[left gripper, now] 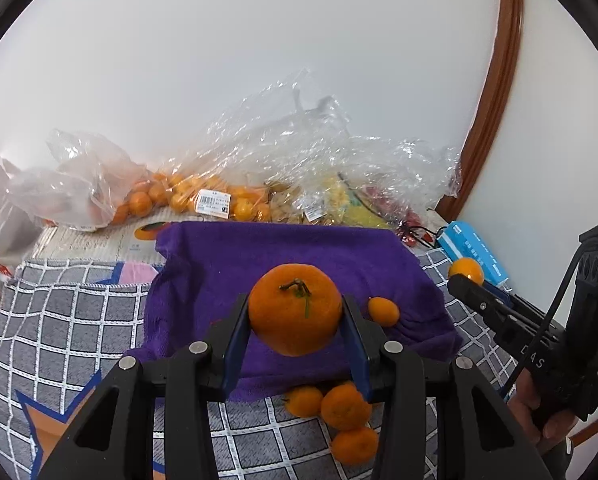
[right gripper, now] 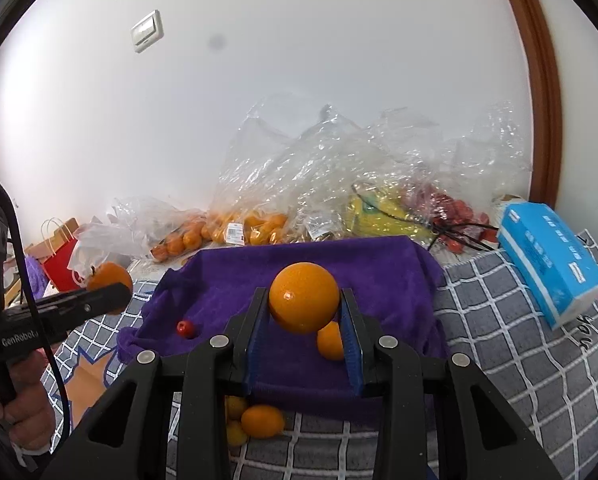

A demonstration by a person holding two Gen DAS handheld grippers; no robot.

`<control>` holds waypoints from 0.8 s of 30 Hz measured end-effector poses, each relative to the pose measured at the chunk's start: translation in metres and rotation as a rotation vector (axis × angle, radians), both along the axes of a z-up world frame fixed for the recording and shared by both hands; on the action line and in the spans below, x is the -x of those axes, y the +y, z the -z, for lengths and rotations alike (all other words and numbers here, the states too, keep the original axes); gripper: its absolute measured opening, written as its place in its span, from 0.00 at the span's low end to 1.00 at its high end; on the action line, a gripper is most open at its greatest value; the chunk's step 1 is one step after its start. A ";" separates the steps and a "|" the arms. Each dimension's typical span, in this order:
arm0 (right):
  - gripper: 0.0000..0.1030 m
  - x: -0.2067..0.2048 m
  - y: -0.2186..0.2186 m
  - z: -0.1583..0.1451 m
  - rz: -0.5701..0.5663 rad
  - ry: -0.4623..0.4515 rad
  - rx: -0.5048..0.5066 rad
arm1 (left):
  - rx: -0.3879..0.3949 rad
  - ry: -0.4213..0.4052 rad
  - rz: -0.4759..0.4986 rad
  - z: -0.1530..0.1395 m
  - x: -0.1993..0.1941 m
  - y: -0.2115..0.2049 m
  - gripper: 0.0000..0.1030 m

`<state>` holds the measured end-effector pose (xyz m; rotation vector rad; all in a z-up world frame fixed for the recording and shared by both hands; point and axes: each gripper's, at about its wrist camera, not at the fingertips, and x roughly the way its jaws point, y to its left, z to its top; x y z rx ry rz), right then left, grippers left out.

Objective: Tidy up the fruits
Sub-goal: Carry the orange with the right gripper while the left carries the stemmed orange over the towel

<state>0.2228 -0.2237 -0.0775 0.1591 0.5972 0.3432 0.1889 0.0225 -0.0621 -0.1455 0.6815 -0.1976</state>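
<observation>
— What's hidden?
— The bagged fruit (left gripper: 203,196) blurs behind plastic.
— Your jaws?
— My left gripper (left gripper: 295,320) clamps a stemmed mandarin (left gripper: 295,308); my right gripper (right gripper: 305,316) clamps a smooth orange (right gripper: 303,298), both above the purple towel (left gripper: 259,252).

Fruit bags (right gripper: 235,236) behind towel (right gripper: 379,268)

Left wrist view: gripper body hides part of tangerine cluster (left gripper: 341,420) at lower centre. Right wrist view: red paper bag (right gripper: 59,264) at left partly behind plastic; label print (right gripper: 235,233) too small to read.
</observation>
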 end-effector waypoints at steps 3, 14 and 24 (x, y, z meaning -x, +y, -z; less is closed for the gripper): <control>0.33 -0.008 0.003 0.007 -0.006 0.017 -0.004 | 0.004 0.004 -0.006 0.007 -0.006 0.003 0.40; 0.33 -0.030 0.009 0.025 -0.013 0.053 -0.007 | 0.032 0.056 -0.043 0.031 -0.022 0.018 0.40; 0.33 -0.043 0.012 0.047 -0.021 0.102 0.004 | 0.019 0.077 -0.068 0.044 -0.031 0.024 0.40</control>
